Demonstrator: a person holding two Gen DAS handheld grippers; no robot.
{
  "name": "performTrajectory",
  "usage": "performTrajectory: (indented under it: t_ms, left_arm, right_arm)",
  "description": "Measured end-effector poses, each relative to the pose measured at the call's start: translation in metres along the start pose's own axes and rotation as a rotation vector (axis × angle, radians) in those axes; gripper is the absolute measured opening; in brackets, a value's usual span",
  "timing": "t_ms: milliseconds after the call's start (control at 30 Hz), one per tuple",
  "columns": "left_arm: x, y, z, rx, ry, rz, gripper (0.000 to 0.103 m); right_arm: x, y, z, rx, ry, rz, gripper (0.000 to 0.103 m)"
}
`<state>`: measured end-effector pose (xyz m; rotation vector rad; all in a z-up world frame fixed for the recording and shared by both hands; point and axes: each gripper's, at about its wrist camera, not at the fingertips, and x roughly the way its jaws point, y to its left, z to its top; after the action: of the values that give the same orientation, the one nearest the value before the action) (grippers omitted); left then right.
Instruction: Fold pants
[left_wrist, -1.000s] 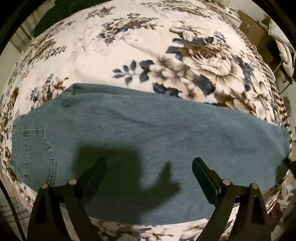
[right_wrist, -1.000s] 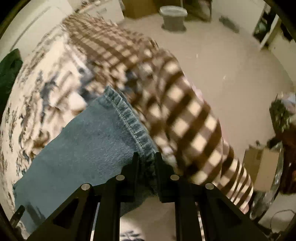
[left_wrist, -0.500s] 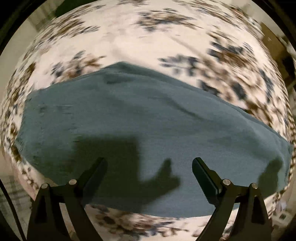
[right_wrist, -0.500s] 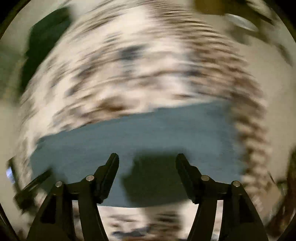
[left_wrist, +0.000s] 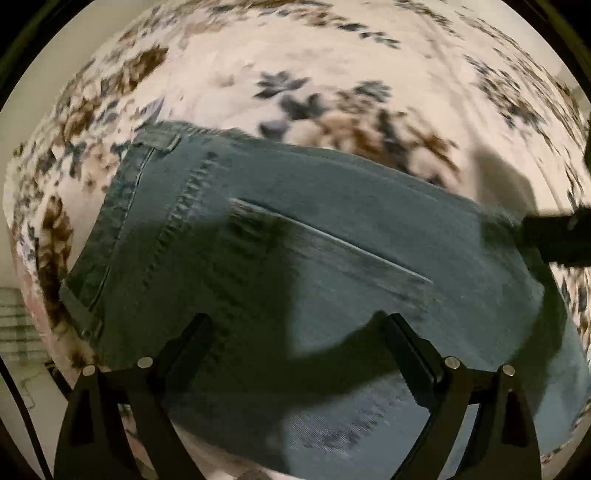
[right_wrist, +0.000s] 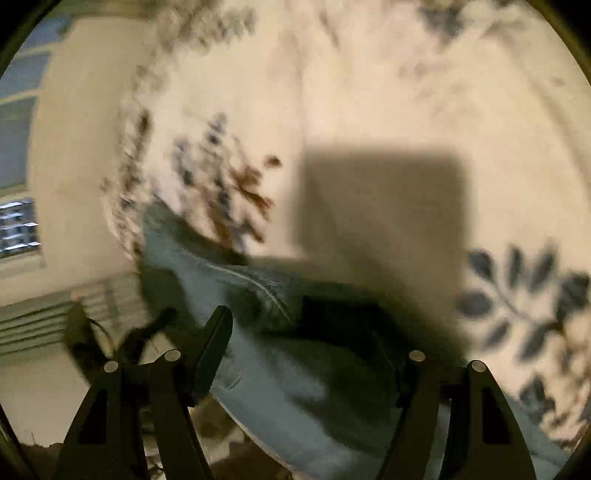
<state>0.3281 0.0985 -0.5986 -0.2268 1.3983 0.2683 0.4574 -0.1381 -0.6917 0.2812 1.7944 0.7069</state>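
Note:
Blue denim pants (left_wrist: 314, 258) lie flat on a floral bedspread (left_wrist: 295, 74), waistband at the left and a back pocket seam across the middle. My left gripper (left_wrist: 295, 343) is open and empty, hovering just above the pants near their front edge. My right gripper (right_wrist: 306, 339) is open and empty above another part of the pants (right_wrist: 280, 387), near the bed's edge. The right gripper also shows as a dark shape at the right edge of the left wrist view (left_wrist: 557, 240). Both views are motion-blurred.
The bedspread (right_wrist: 388, 92) extends far beyond the pants. In the right wrist view a pale wall (right_wrist: 74, 166) and a window (right_wrist: 18, 229) lie to the left beyond the bed's edge. Floor shows at the lower left of the left wrist view (left_wrist: 22, 332).
My right gripper let go of the pant hem, opened and swung over toward the waist end. My left gripper stayed open and moved closer over the waistband and pocket area.

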Motion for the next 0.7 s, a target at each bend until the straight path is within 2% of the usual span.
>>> performTrajectory:
  t_ms: [100,167,233,300,367,433,533,567,600,633,667,700]
  left_arm:
    - [0.008,0.009,0.007,0.01,0.017,-0.039,0.094]
    - [0.01,0.008,0.009,0.033,0.015,-0.041,0.094]
    - [0.012,0.009,0.011,0.052,0.019,-0.047,0.094]
    - [0.013,0.011,0.012,0.057,0.026,-0.058,0.094]
    - [0.015,0.015,0.016,0.059,0.036,-0.075,0.094]
    - [0.017,0.022,0.021,0.073,0.037,-0.084,0.094]
    - [0.018,0.02,0.021,0.105,0.033,-0.073,0.094]
    - [0.02,0.021,0.023,0.109,0.035,-0.072,0.094]
    - [0.02,0.02,0.023,0.112,0.036,-0.07,0.094]
    - [0.02,0.022,0.023,0.116,0.036,-0.067,0.094]
    - [0.02,0.023,0.023,0.119,0.038,-0.072,0.094]
    - [0.021,0.022,0.022,0.126,0.041,-0.076,0.094]
  right_arm:
    - [0.018,0.008,0.011,-0.027,0.067,-0.001,0.07]
    - [0.018,0.009,0.016,-0.021,0.082,0.096,0.06]
    - [0.025,0.008,0.024,0.004,0.12,0.214,0.06]
    - [0.038,0.007,0.027,0.013,0.197,0.282,0.06]
    - [0.044,0.009,0.027,-0.028,0.261,0.275,0.059]
    - [0.051,0.007,0.027,-0.04,0.285,0.184,0.059]
    - [0.073,0.006,0.025,0.033,0.29,0.217,0.059]
    - [0.079,0.011,0.025,0.044,0.281,0.235,0.055]
    - [0.081,0.017,0.025,0.055,0.256,0.251,0.043]
    - [0.078,0.018,0.026,0.083,0.22,0.216,0.037]
    - [0.075,0.017,0.027,0.105,0.199,0.202,0.021]
    - [0.066,0.006,0.025,0.186,0.161,0.233,0.014]
